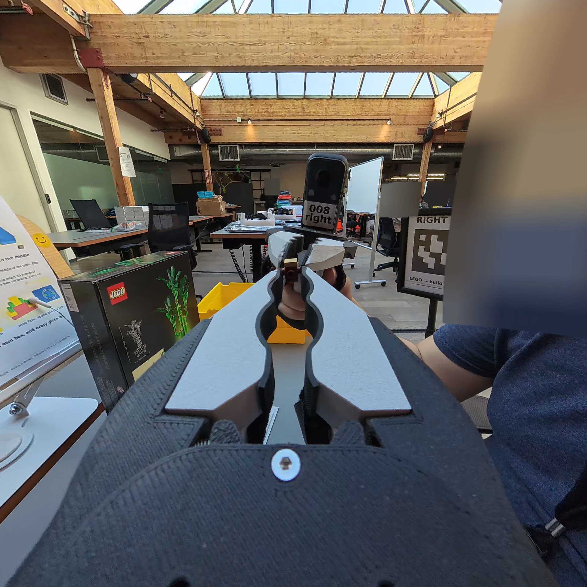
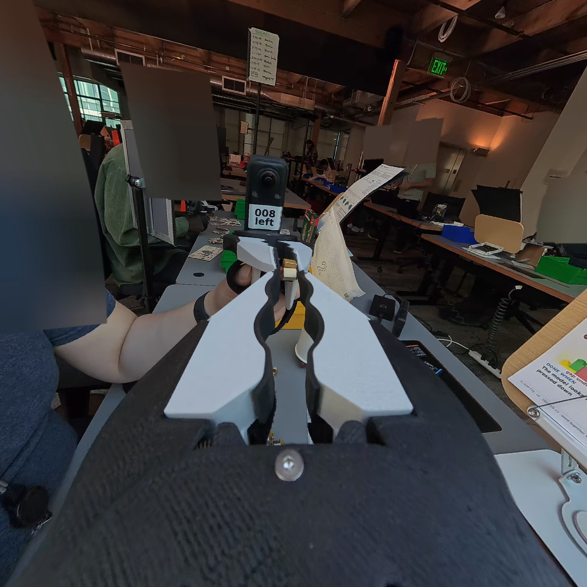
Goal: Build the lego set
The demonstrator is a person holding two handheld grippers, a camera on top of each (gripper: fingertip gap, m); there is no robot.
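Note:
Both grippers are raised above the grey table (image 2: 287, 400) and meet tip to tip. My left gripper (image 1: 290, 275) is shut on a small brown lego piece (image 1: 290, 275) with a gold piece (image 1: 290, 262) on top. My right gripper (image 2: 288, 275) is shut on a tan lego piece (image 2: 288, 273) that joins a gold piece (image 2: 289, 263). In the left wrist view the right gripper (image 1: 293, 255) faces me, its tips at the gold piece. In the right wrist view the left gripper (image 2: 283, 254) faces me the same way. The pieces touch as one small cluster.
A black lego box (image 1: 136, 317) and a yellow bin (image 1: 222, 298) stand on the table. An instruction sheet on a stand (image 1: 28, 301) is at the left. A white paper cup (image 2: 303, 346), a paper bag (image 2: 333, 270) and small loose pieces (image 2: 274, 370) lie below. A person's arm (image 2: 133, 343) is close. Left and right tips are no more than a few centimetres apart.

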